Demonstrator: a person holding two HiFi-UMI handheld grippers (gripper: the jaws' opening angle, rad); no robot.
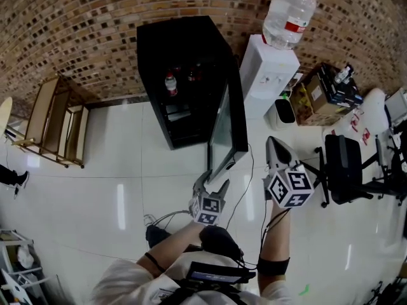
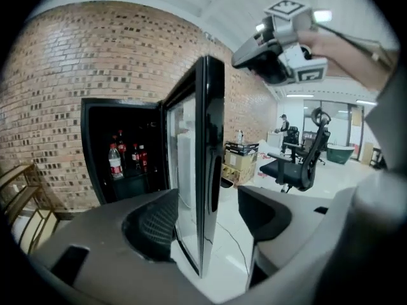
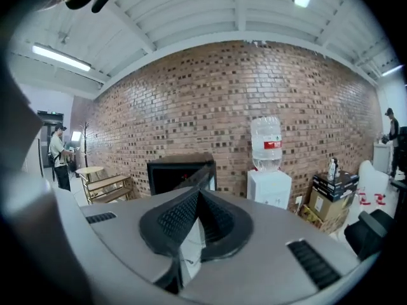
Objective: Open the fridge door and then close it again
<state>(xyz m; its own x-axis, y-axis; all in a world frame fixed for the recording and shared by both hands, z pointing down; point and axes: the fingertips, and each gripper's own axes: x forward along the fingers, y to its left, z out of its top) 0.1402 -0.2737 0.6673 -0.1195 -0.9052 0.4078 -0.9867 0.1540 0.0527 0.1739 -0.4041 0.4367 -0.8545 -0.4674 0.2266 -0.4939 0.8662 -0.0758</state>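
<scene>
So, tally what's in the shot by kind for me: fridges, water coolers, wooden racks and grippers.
Fridge: 1
Water cooler: 1
Rack: 1
Grippers: 2 (left gripper open, right gripper shut)
Total: 5

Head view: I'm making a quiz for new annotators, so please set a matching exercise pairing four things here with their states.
Things:
1. fridge door
2. left gripper
3. right gripper
4. water bottle

States:
A. jaws together
B. upside down
C. standing open
D. jaws apart

Pairs: 1-C, 2-D, 3-A, 4-B
</scene>
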